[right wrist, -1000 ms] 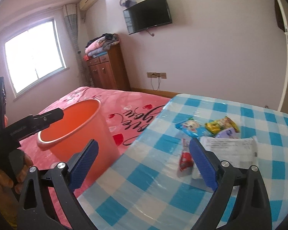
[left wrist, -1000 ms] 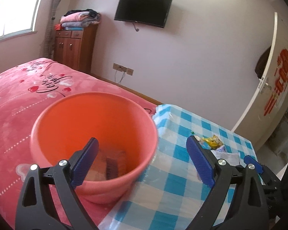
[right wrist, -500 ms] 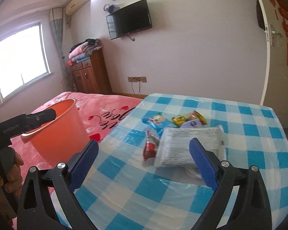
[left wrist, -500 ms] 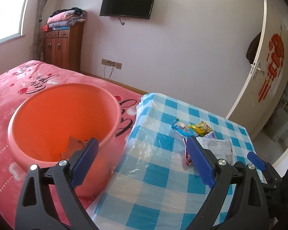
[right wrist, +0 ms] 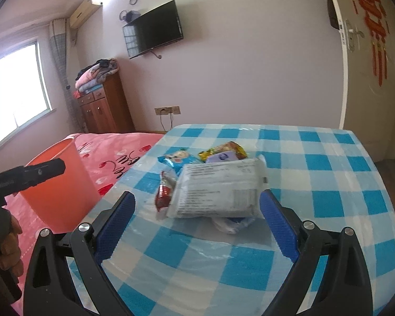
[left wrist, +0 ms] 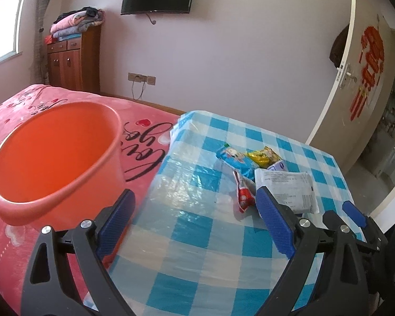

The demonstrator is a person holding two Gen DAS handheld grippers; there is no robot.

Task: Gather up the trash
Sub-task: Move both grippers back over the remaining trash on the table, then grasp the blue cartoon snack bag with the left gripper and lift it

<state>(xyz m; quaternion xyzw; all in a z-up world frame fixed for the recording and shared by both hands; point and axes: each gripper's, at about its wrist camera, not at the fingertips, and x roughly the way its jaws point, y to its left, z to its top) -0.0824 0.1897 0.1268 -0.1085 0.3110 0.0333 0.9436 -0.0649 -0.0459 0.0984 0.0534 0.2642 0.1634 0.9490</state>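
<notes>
Both claws stand wide apart, nothing between the ribbed blue pads: left gripper [left wrist: 194, 222], right gripper [right wrist: 197, 223]. The trash sits clustered toward the far left part of the checked table [right wrist: 329, 173] (glossy plastic cover): a flat grey-white packet [right wrist: 218, 189], a crinkled red wrapper [right wrist: 164, 193], a blue wrapper [right wrist: 177, 159], a yellow one [right wrist: 226, 148]. A smooth round orange bucket [left wrist: 52, 158] stands on the pink plush bed [left wrist: 144, 142], just beside the table's left edge. Nothing blocks the packets.
</notes>
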